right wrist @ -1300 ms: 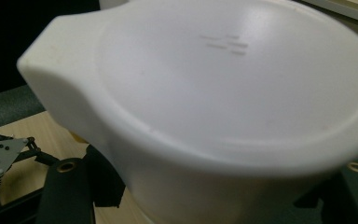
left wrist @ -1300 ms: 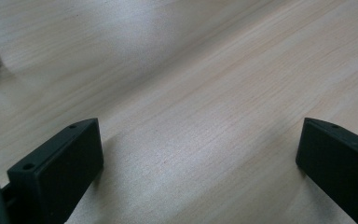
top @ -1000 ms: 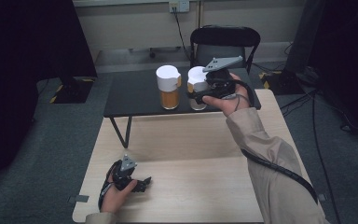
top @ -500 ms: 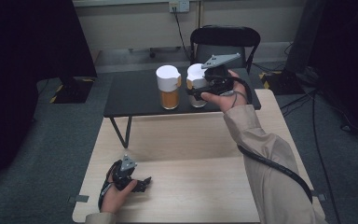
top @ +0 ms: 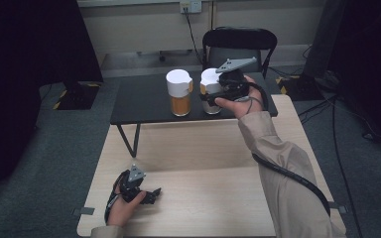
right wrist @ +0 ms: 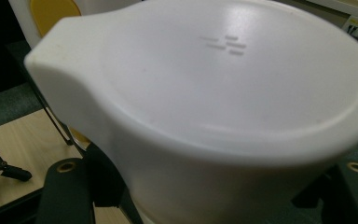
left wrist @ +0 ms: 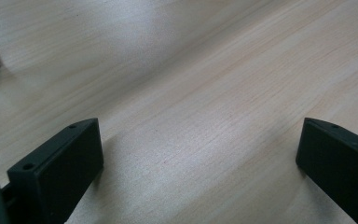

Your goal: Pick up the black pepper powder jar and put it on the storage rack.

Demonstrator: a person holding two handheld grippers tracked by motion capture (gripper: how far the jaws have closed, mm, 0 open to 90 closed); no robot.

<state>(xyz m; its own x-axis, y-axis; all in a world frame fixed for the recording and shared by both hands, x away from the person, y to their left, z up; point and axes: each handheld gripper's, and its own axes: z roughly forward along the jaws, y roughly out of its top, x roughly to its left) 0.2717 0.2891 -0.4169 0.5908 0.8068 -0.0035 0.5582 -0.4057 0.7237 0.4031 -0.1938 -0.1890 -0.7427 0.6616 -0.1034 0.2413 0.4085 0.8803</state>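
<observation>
Two white-lidded containers stand on the black side table (top: 144,101). The left container (top: 180,93) holds something orange and stands free; it also peeks in behind the lid (right wrist: 51,11). My right gripper (top: 209,97) is shut on the right container (top: 209,79), low on its body. In the right gripper view its white spouted lid (right wrist: 223,79) looms close, with my right gripper (right wrist: 214,198) and its black jaws on either side below it. My left gripper (top: 151,194) rests on the wooden table (top: 213,203), open. In the left gripper view the left gripper (left wrist: 200,172) has bare wood between its wide jaws.
A black chair (top: 238,42) stands behind the side table. The side table's leg (top: 129,139) reaches down past the wooden table's far left corner. The right gripper's cable (top: 287,173) trails along the sleeve. Grey carpet lies on both sides.
</observation>
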